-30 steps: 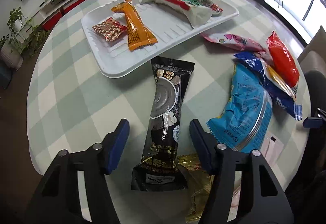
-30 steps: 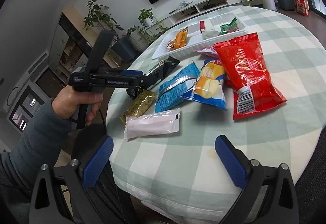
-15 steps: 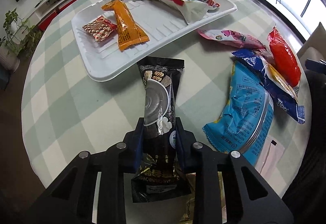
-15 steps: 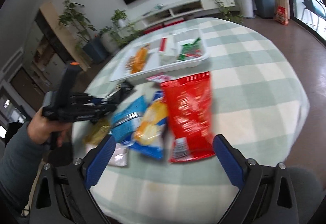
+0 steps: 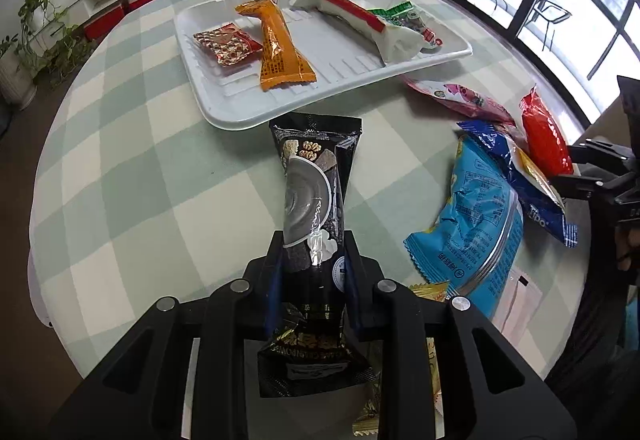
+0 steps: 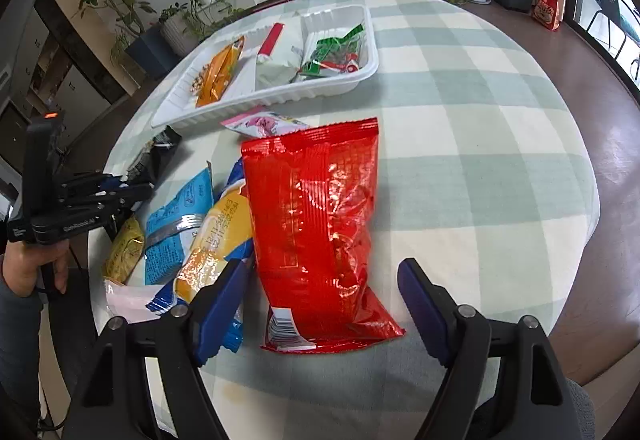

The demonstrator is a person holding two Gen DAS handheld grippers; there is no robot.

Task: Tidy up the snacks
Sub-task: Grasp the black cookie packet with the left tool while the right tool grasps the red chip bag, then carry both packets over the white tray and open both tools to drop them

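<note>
My left gripper [image 5: 314, 252] is shut on the lower half of a long black snack packet [image 5: 316, 167], whose far end points at the white tray [image 5: 224, 111]. The tray holds an orange packet [image 5: 280, 47], a small red patterned packet [image 5: 226, 47], a white and red packet [image 5: 360, 19] and a green one [image 5: 404, 15]. My right gripper [image 6: 322, 272] hangs over the near end of a large red bag [image 6: 316, 215]. Its jaws are closing with the bag between them, and the pads stand apart from it. The right wrist view shows the left gripper [image 6: 132, 187] at the left.
On the round checked table [image 6: 480, 159] lie a light blue packet [image 5: 476, 211], a dark blue and yellow bag [image 6: 216, 244], a pink packet [image 6: 264, 121], a gold packet [image 6: 124, 248] and a pale pink sachet [image 6: 128, 300]. The table edge lies near both grippers.
The left jaws closed on the black packet that lay between them. The right gripper swung from the bare table front to over the red bag, and its jaws narrowed.
</note>
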